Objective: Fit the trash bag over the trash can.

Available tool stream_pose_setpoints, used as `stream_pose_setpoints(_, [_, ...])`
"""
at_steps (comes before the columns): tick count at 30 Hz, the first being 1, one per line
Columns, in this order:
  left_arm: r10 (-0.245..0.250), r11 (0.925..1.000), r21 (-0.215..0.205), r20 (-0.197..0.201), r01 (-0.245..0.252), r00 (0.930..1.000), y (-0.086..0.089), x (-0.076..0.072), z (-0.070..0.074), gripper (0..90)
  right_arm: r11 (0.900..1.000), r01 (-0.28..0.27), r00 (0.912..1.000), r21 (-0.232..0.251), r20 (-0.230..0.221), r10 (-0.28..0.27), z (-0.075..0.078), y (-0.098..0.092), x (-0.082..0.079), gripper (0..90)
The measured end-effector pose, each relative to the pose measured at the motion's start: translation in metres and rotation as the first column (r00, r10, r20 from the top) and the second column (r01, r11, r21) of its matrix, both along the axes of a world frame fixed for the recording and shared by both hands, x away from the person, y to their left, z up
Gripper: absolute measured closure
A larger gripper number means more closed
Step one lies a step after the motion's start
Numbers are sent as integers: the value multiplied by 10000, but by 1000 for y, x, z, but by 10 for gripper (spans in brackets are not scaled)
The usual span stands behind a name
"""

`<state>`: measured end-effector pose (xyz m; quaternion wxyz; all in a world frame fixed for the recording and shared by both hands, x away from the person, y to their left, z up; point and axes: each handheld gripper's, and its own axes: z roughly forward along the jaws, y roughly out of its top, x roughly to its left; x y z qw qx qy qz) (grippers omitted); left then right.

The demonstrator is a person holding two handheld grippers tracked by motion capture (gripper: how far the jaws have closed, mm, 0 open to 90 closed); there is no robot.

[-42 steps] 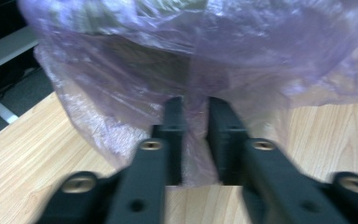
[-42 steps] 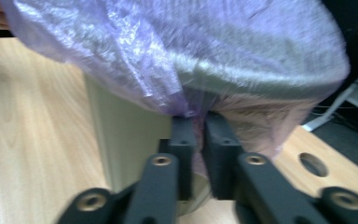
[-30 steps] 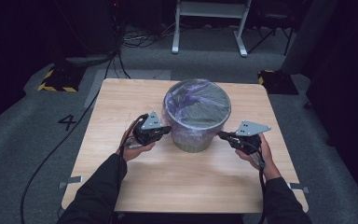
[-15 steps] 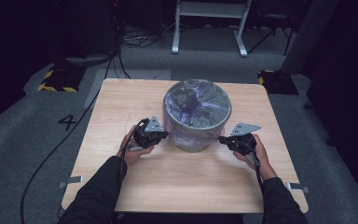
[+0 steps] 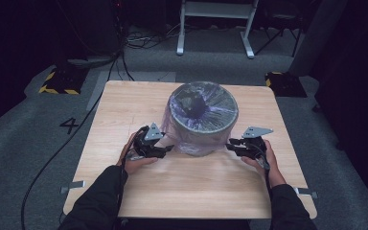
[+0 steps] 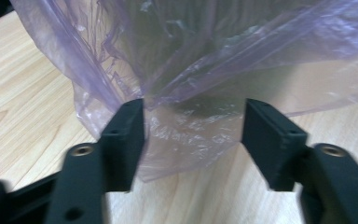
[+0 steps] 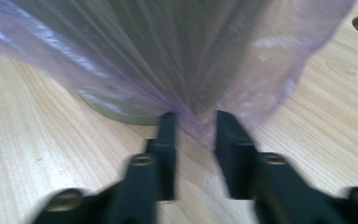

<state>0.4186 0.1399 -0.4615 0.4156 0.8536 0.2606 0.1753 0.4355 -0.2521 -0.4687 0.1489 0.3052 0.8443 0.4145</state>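
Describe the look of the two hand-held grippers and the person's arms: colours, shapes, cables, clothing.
The left gripper and the right gripper are black, each with two flat, blocky black jaws fixed by round metal screws, as the gripper views show. On top of each sits a grey three-cornered plate with small holes. A dark cable runs back from each along the forearm. The person wears dark long sleeves; the hands are ungloved.

One mark can be read: a dark digit "4" (image 5: 70,125) on the grey carpet floor (image 5: 24,143), at the left of the high view, just off the left edge of the worktop (image 5: 124,105) (it looks taped or painted on). The yellow-and-black hazard stripes (image 5: 52,89) at the upper left carry no lettering, and the two gripper views hold no writing.
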Motion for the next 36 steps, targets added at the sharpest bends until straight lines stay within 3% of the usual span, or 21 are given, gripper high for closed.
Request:
stream_pose_setpoints(4, [-151, 9996, -247, -461, 140, 9988, 10, -12, 2, 201, 9987, 190, 9998, 478, -122, -184, 2, -15, -7, 367])
stream_pose_setpoints(9, [-312, 9995, -132, -796, 303, 9963, 20, -30, -3, 156, 9945, 559, 9984, 891, -41, -557, 6, -35, -18, 234])
stream_pose_setpoints(11, [-414, 9991, 87, -898, 423, 9951, 23, -36, -6, 155, 9885, 785, 9969, 1290, -60, -784, 9, -42, -22, 222])
stream_pose_setpoints(14, [-240, 9991, 318, -778, 266, 9967, 27, -45, -9, 157, 9867, 869, 9958, 1372, 182, -902, 15, -49, -27, 208])
stream_pose_setpoints(17, [-253, 9996, -147, -496, 246, 9984, 31, -54, -7, 159, 9871, 996, 9936, 1255, 411, -1055, 20, -49, -31, 208])
stream_pose_setpoints(21, [-73, 9976, -690, -62, 68, 10000, 28, -57, 9, 158, 9876, 1013, 9923, 1199, 584, -1089, 24, -45, -33, 208])
stream_pose_setpoints(25, [130, 9962, -869, 457, -90, 9989, 23, -58, 30, 166, 9874, 968, 9920, 1248, 683, -1059, 29, -41, -32, 208])
stream_pose_setpoints(29, [195, 9954, -950, 715, -127, 9973, 26, -62, 40, 164, 9889, 871, 9922, 1205, 778, -969, 35, -37, -32, 208])
stream_pose_setpoints(31, [331, 9966, -784, 829, -266, 9960, 32, -65, 42, 161, 9898, 849, 9917, 1144, 868, -951, 39, -35, -32, 207])
stream_pose_setpoints(36, [519, 9983, -317, 655, -499, 9965, 46, -67, 32, 157, 9914, 713, 9887, 1093, 1233, -847, 56, -32, -35, 198])
